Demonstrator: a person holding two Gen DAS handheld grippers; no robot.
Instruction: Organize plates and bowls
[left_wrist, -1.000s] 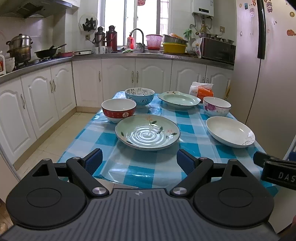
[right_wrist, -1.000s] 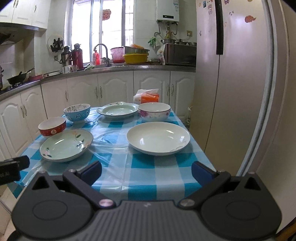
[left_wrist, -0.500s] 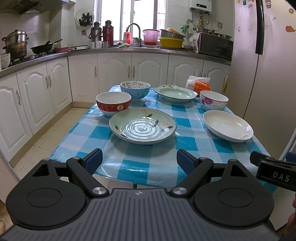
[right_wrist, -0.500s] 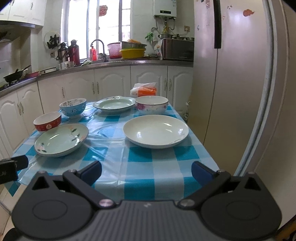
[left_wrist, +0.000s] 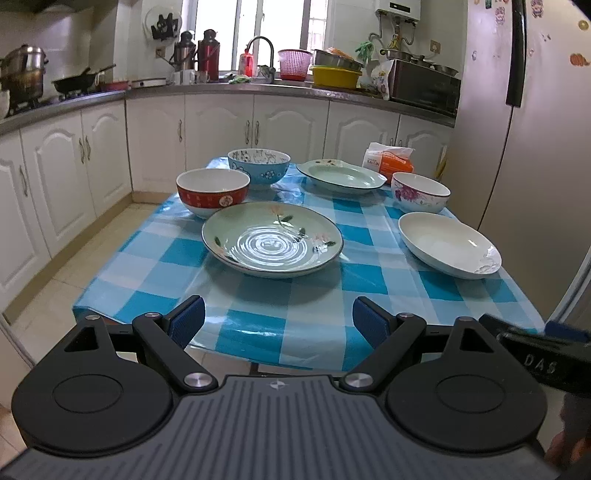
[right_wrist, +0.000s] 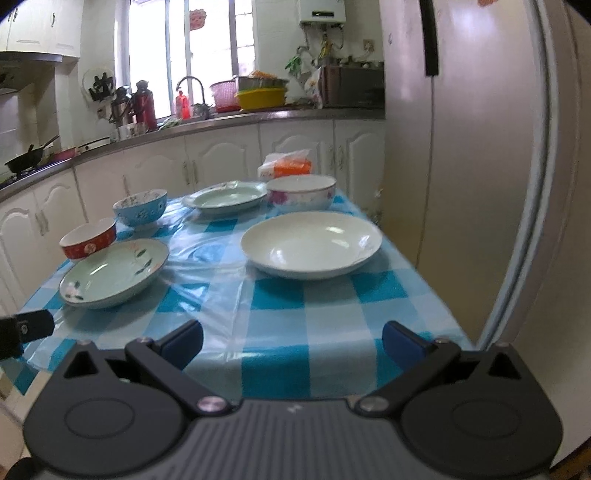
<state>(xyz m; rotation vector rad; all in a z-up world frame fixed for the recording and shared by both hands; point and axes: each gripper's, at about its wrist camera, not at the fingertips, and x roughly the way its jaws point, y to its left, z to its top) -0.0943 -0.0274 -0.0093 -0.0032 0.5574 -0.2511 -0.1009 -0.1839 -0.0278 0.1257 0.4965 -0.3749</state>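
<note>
Plates and bowls sit apart on the blue checked table (left_wrist: 280, 314): green floral plate (left_wrist: 272, 238) nearest, white plate (left_wrist: 448, 243) at its right, second green plate (left_wrist: 340, 175) far back; then red bowl (left_wrist: 212, 192), blue bowl (left_wrist: 258, 168), flowered bowl (left_wrist: 420, 192). Left gripper (left_wrist: 277, 320) and right gripper (right_wrist: 291, 341) hover before the table's near edge, fingers spread, empty

daylight pours in through the window (left_wrist: 258, 33) behind the counter, which is washed out to near white in both views. below it the room is evenly bright. glare streaks the refrigerator door (right_wrist: 472, 147) and the glossy tablecloth (left_wrist: 295, 306), and soft shadows lie under the plates. the left wrist view is sharp; the right wrist view is slightly blurred. fisheye distortion bends the cabinets and darkens the corners.
</note>
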